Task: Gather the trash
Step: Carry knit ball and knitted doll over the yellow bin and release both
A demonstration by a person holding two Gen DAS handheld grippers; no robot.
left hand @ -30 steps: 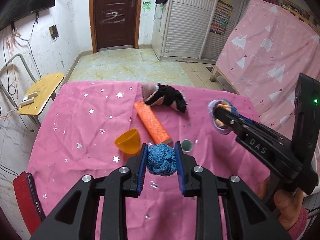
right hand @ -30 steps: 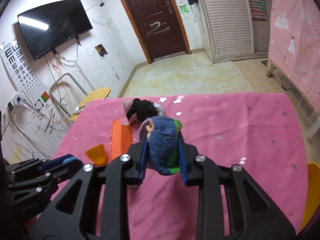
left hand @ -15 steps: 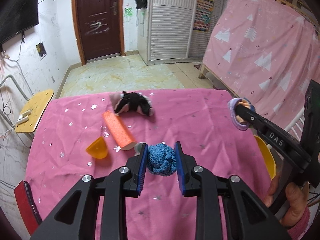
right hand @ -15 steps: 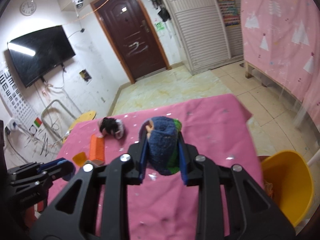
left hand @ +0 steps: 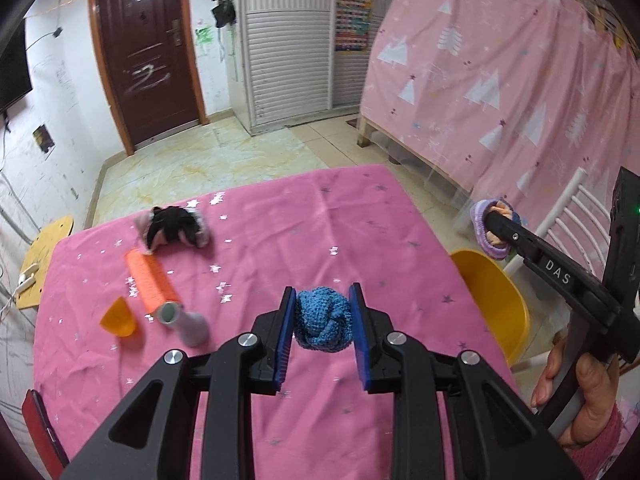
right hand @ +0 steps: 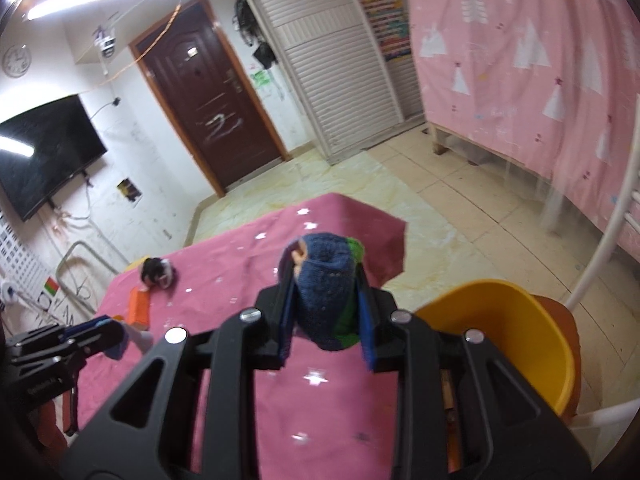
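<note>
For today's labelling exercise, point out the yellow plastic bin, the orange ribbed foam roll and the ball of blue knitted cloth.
yellow plastic bin [right hand: 516, 320]: right wrist view, on its inner wall.
orange ribbed foam roll [left hand: 149, 282]: left wrist view, middle of its side.
ball of blue knitted cloth [left hand: 323, 318]: left wrist view, its centre.

Background: dark brown door [left hand: 150, 60] beside a white slatted wardrobe [left hand: 288, 40]; a wall-mounted television [right hand: 44, 156] and round clock [right hand: 16, 60]; pink tree-patterned curtain [left hand: 500, 80]; tiled floor [left hand: 224, 156]; a yellow wooden chair [left hand: 42, 264] beside the surface.
</note>
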